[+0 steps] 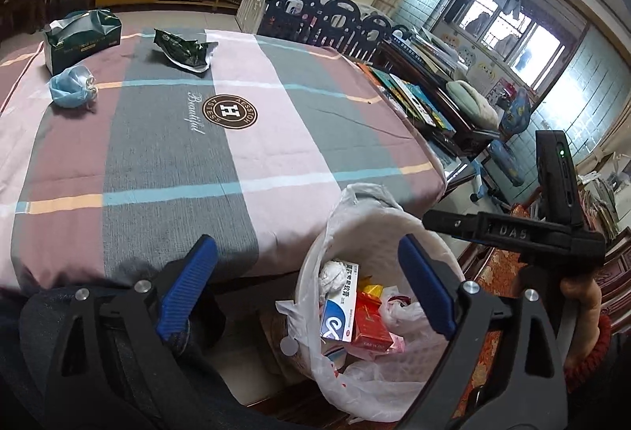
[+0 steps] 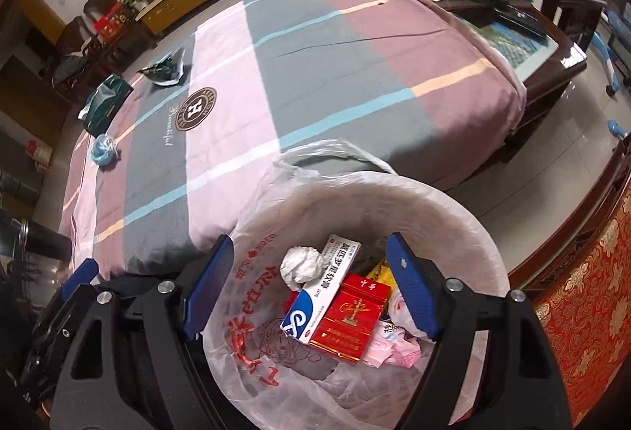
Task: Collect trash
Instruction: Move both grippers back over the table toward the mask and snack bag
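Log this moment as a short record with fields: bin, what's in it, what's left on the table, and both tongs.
bin: white bin lined with a plastic bag, beside the table
in bin: crumpled tissue, blue-and-white box, red carton, pink wrappers
left on table: blue face mask, green wrapper, tissue pack
left tongs: open, holding nothing
right tongs: open over the bin, holding nothing

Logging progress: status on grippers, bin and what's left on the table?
Left gripper open, empty. Right gripper open, empty, over bin. Red box and crumpled tissue binned. Blue mask and green wrapper remain on table; nothing blocking.
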`<state>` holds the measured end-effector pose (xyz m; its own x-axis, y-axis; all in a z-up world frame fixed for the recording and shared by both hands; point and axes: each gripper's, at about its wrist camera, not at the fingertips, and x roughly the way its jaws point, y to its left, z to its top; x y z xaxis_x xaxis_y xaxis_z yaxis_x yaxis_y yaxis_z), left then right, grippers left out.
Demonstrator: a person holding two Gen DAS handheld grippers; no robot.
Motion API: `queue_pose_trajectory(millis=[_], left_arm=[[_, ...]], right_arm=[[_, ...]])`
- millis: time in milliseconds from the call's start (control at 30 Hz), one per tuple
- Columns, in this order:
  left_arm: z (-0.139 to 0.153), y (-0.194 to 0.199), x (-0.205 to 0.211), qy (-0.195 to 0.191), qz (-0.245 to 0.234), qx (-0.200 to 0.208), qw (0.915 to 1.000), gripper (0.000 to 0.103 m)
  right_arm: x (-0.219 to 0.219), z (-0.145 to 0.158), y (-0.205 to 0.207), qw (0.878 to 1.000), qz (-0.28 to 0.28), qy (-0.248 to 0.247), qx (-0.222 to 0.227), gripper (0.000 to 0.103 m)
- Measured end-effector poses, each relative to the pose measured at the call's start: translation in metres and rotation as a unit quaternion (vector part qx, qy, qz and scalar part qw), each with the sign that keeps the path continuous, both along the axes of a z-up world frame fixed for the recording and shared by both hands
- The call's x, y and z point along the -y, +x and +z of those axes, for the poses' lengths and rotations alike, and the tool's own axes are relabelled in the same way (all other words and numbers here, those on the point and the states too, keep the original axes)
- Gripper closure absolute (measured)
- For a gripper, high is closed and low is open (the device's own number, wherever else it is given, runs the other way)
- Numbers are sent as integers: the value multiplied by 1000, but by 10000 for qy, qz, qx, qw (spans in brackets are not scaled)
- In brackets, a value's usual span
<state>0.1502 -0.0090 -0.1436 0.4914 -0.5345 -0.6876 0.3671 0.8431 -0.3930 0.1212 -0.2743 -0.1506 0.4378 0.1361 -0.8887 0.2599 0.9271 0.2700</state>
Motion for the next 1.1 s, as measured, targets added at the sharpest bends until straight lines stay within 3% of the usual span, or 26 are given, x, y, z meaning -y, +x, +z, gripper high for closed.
queue_pose_trajectory(millis=[500,700,900,1033,1100], left_arm=[[-4,13,-42,-356,869,-8,9956,10],[-11,18,-69,-69,1709,1,9853,10],[-17,22,-94,239,2256,24,9739,10],[-19,27,-118,466,2626,65,9637,10],[-23,31,-136,376,2861,-68,9575,10]], right_arm=[[-14,-10,4,9999,84,47,-102,25],[-14,-18,5,9998,31,115,-171,25],[-22,-20,10,9998,120,-84,-97,25],[-38,-11,35,9987,368,-326,144,25],[-50,-8,58,9980,525,-250,238,25]])
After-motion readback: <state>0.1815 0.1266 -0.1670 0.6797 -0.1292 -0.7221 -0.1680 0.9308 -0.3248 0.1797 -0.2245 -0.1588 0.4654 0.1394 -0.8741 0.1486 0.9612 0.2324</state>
